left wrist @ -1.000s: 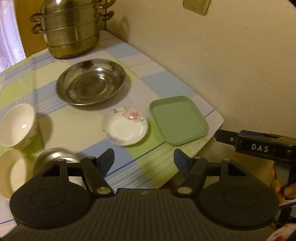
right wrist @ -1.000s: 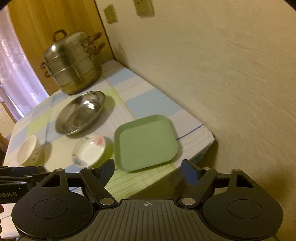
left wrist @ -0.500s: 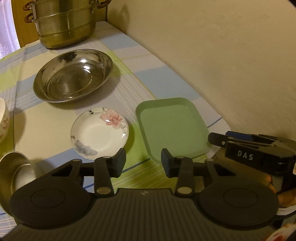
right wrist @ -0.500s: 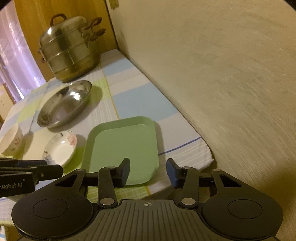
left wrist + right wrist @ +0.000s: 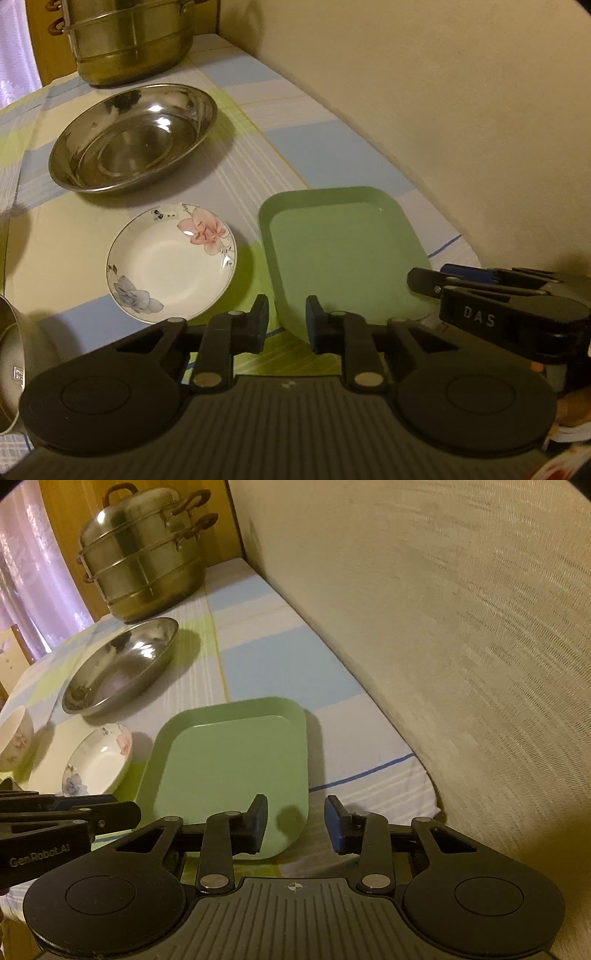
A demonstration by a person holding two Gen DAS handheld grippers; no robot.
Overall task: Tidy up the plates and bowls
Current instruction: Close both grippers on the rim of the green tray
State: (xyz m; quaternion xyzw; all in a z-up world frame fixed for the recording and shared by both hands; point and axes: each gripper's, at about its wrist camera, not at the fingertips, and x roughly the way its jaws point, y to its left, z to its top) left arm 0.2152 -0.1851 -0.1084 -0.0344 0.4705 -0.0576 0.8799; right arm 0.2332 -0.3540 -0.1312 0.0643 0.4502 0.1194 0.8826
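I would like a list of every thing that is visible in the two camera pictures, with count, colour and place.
green square plate: 1, pale green, near table edge, closest to the wall
floral saucer: 1, white with pink and blue flowers, left of the green plate
steel basin: 1, silver, behind the saucer
steamer pot: 1, steel, stacked tiers, far corner of the table
white bowl: 1, white with faint flowers, far left
steel cup: 1, silver, cut off at the left edge
tablecloth: 1, blue, green and white checks
left hand-held gripper: 1, black, open at the green plate's near edge
right hand-held gripper: 1, black, open at the plate's near right corner
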